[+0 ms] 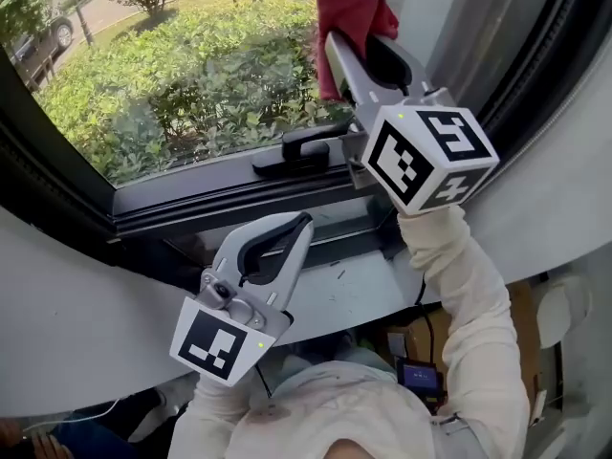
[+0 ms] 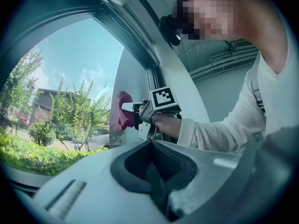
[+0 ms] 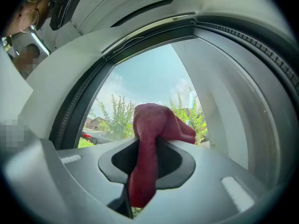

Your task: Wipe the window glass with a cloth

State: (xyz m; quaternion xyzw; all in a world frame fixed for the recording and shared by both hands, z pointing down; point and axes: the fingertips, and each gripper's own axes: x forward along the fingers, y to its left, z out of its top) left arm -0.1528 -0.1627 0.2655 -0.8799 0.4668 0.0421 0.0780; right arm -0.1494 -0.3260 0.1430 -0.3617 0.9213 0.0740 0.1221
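A dark red cloth (image 1: 349, 17) is bunched at the tip of my right gripper (image 1: 337, 38), which is shut on it and held up against the window glass (image 1: 182, 75) near its right side. In the right gripper view the cloth (image 3: 152, 129) hangs down between the jaws, with the glass (image 3: 149, 83) just beyond it. My left gripper (image 1: 292, 232) is low, over the sill below the window frame, shut with nothing in it. From the left gripper view I see the right gripper (image 2: 135, 113) and the cloth (image 2: 120, 111) against the pane.
A black window handle (image 1: 301, 151) sits on the lower frame (image 1: 220, 199), just left of the right gripper's marker cube (image 1: 430, 156). The white sill (image 1: 86, 304) curves below. Dark frame rubber (image 1: 535, 55) runs up the right. Shrubs and a road lie outside.
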